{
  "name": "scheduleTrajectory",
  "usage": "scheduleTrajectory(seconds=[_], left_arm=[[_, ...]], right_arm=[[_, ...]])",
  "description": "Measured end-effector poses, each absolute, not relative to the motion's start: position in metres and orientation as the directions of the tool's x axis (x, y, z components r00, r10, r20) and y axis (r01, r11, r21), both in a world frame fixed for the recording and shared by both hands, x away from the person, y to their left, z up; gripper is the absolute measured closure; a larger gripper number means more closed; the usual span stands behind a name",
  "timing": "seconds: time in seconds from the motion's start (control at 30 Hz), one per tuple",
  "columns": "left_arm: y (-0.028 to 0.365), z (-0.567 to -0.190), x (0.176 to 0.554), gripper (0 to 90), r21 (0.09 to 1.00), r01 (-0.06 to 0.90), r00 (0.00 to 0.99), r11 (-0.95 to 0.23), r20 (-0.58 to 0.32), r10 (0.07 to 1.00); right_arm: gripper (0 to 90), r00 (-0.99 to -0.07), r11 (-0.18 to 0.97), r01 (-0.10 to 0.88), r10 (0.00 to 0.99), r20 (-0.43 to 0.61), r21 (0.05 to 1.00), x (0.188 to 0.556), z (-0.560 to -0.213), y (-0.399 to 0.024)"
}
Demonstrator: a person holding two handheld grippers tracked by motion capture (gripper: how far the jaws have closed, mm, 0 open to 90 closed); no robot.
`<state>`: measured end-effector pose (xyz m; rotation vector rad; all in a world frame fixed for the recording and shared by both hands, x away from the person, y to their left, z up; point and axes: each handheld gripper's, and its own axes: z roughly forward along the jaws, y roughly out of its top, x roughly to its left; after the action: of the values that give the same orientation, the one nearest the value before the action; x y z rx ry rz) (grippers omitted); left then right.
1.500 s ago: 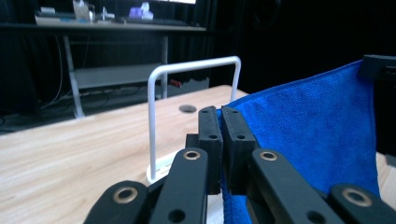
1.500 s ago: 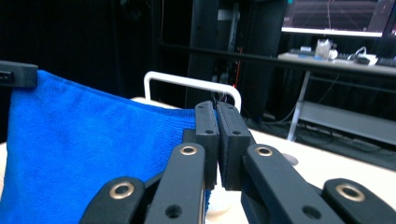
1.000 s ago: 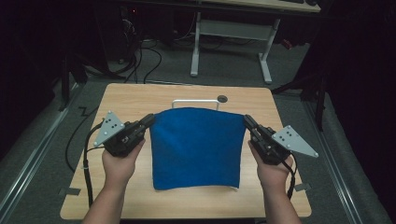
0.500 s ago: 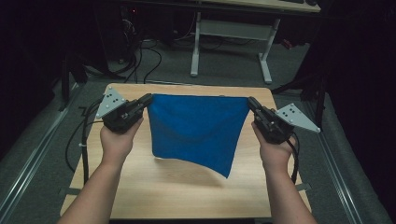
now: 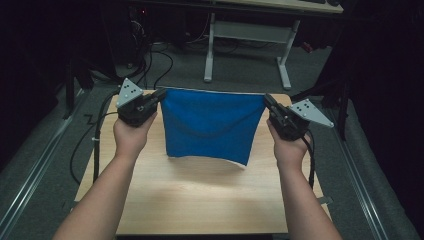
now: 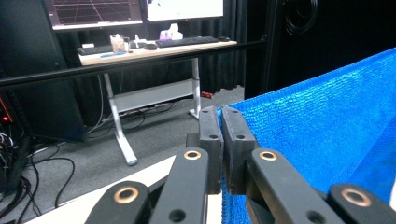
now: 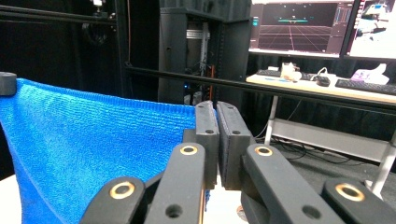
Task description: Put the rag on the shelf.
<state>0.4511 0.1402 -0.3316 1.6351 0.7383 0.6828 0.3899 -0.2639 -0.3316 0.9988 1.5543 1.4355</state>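
**Blue cloth held up by two corners**

The left gripper (image 5: 159, 95) is clamped on the top left corner of the blue knitted square cloth (image 5: 210, 125), and the right gripper (image 5: 267, 101) is clamped on its top right corner; in each gripper view the black jaws stand pressed together with blue fabric caught between them. The cloth hangs in the air between the two hands, above the far half of the light wooden table (image 5: 200, 200), its top edge pulled nearly straight and its lower edge clear of the wood. It looks light, soft and limp: a fold sags across the middle, and it would likely droop or swing wherever unsupported. Corners seem the best hold. Counted: one cloth, two grippers, one table
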Motion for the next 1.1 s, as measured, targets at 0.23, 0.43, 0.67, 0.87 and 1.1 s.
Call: scheduleTrajectory(seconds=[0.23, 0.43, 0.67, 0.87, 1.1], left_arm=[[0.134, -0.321, 0.478, 88.1, 0.981, 0.095, 0.610, -0.168, 0.075, 0.789], [0.129, -0.315, 0.499, 88.1, 0.984, 0.096, 0.598, -0.147, 0.061, 0.799], [0.123, -0.307, 0.518, 88.0, 0.976, 0.097, 0.551, -0.194, 0.110, 0.827], [0.119, -0.315, 0.534, 87.9, 0.961, 0.150, 0.532, -0.233, 0.120, 0.838], [0.118, -0.351, 0.547, 87.8, 0.930, 0.263, 0.534, -0.259, 0.083, 0.842]], right_arm=[[88.6, -0.369, 0.057, 0.047, 0.929, -0.036, 0.997, 0.418, -0.319, -0.264], [88.7, -0.342, 0.073, 0.066, 0.939, -0.046, 0.995, 0.441, -0.309, -0.265], [88.7, -0.335, 0.099, 0.091, 0.940, -0.063, 0.991, 0.468, -0.306, -0.265], [88.7, -0.317, 0.161, 0.130, 0.942, -0.113, 0.978, 0.488, -0.311, -0.260], [88.7, -0.318, 0.186, 0.214, 0.942, -0.111, 0.959, 0.509, -0.334, -0.256]])
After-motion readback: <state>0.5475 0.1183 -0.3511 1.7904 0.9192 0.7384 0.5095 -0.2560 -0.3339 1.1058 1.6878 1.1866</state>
